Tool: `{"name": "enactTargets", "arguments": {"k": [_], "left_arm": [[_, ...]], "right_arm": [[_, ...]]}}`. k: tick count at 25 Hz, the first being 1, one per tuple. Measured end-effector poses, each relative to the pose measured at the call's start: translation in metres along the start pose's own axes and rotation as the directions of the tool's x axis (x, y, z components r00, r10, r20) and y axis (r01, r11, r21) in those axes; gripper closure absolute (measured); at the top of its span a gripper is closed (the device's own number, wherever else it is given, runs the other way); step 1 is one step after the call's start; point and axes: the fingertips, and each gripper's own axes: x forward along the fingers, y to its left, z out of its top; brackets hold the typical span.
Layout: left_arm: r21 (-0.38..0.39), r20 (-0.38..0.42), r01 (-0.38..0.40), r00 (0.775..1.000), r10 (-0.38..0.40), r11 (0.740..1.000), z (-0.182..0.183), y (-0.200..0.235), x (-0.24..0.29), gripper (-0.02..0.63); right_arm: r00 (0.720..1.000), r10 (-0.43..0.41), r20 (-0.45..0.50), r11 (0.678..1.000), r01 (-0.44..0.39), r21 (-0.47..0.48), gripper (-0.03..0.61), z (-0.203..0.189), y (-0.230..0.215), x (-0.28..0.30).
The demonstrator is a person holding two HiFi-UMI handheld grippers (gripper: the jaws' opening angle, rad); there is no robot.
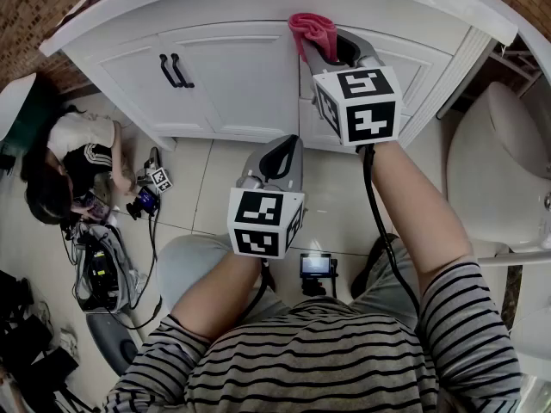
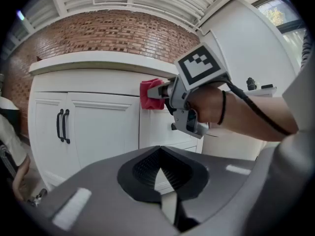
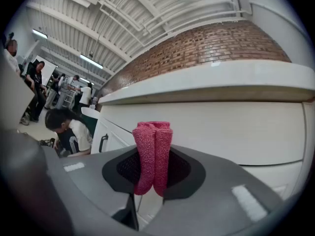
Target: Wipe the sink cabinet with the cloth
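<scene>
Right gripper (image 1: 334, 48) is pinching the pink cloth (image 1: 312, 29) upright at the far sink cabinet (image 1: 232, 84) front, while left gripper (image 1: 277, 155), jaws together and empty, is hovering nearer.

The pink knit cloth (image 1: 312, 31) was folded double and bunched at top centre of the frame, right up against the white sink cabinet (image 1: 232, 76) just below its top edge. Cabinet doors were shut.

Red cloth (image 2: 150, 93) against white cabinet (image 2: 98, 132)
</scene>
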Motion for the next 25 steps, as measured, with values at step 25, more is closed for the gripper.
{"name": "enactTargets", "arguments": {"k": [25], "left_arm": [[-0.013,-0.028,0.031,0.999,-0.032,0.999,-0.009,-0.009,0.009,0.621]], "right_arm": [[0.983,-0.183,-0.003,0.964,0.18,0.197,0.479,-0.04,-0.113,-0.098]]}}
